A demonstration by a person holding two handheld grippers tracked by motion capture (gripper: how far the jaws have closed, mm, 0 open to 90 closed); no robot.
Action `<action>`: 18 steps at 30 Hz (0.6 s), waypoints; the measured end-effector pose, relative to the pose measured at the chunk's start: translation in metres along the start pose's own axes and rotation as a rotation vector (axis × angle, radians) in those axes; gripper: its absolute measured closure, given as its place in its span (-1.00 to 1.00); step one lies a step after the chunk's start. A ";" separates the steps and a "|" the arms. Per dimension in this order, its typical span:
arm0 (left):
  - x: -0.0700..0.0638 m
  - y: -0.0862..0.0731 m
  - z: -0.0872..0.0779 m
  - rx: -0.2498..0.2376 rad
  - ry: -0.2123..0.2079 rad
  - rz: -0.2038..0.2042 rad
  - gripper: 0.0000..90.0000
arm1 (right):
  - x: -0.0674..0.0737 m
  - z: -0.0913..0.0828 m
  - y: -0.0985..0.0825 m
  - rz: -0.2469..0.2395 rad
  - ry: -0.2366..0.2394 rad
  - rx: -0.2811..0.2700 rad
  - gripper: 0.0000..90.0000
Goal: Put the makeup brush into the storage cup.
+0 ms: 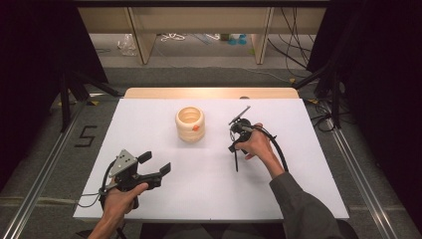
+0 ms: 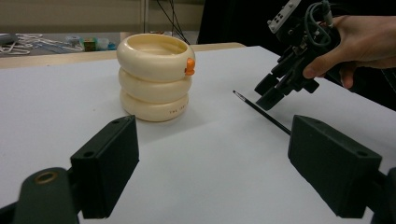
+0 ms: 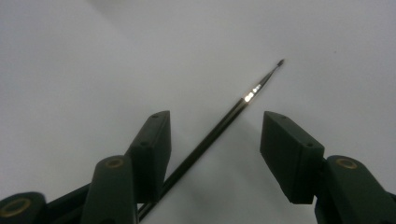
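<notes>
A thin black stick point(image 1: 235, 160) with a fine tip lies on the white table top point(image 1: 209, 194), right of centre. My right gripper point(image 1: 233, 148) points down over it. In the right gripper view the stick point(image 3: 219, 130) runs between the jaws, close to the left one; the right gripper point(image 3: 219, 149) is open and neither pad presses on it. A cream holder of three stacked rings point(image 1: 189, 123) with a small orange piece on its side stands upright at the middle back. My left gripper point(image 1: 155, 163) hovers open at the front left, with nothing between its fingers point(image 2: 105, 172).
Beyond the table's far wooden edge point(image 1: 209, 92) are shelves and loose cables on the floor. Dark curtains and stand legs flank both sides. The left gripper view shows the holder point(image 2: 155, 77), the stick point(image 2: 261, 113) and the right gripper point(image 2: 268, 93) farther off.
</notes>
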State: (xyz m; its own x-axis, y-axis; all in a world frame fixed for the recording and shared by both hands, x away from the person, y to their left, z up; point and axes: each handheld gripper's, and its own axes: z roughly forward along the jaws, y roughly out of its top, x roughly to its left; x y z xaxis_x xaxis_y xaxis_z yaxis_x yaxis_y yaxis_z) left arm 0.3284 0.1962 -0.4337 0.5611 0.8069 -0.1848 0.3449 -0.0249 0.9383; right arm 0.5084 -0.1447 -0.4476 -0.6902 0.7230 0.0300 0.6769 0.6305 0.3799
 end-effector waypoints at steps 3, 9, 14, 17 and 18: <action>0.000 0.000 0.000 0.000 0.000 0.001 -0.65 | 0.000 0.003 0.001 0.003 -0.001 0.015 0.02; 0.000 0.000 0.000 -0.001 -0.001 0.000 -0.65 | -0.001 0.004 0.000 0.003 -0.001 0.016 0.07; 0.000 0.000 0.000 0.000 0.000 0.000 -0.65 | -0.001 0.006 0.000 0.001 0.003 0.036 0.10; 0.000 0.000 0.000 -0.001 0.000 -0.001 -0.65 | -0.002 0.006 0.000 0.006 0.005 0.036 0.13; 0.000 0.000 0.000 0.000 -0.001 -0.001 -0.65 | -0.002 0.006 0.000 0.007 0.007 0.042 0.14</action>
State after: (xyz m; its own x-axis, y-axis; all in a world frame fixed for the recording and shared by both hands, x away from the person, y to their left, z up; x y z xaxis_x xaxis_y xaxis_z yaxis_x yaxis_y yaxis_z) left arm 0.3283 0.1962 -0.4336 0.5613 0.8064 -0.1860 0.3453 -0.0240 0.9382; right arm 0.5116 -0.1445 -0.4531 -0.6871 0.7255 0.0388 0.6916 0.6368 0.3408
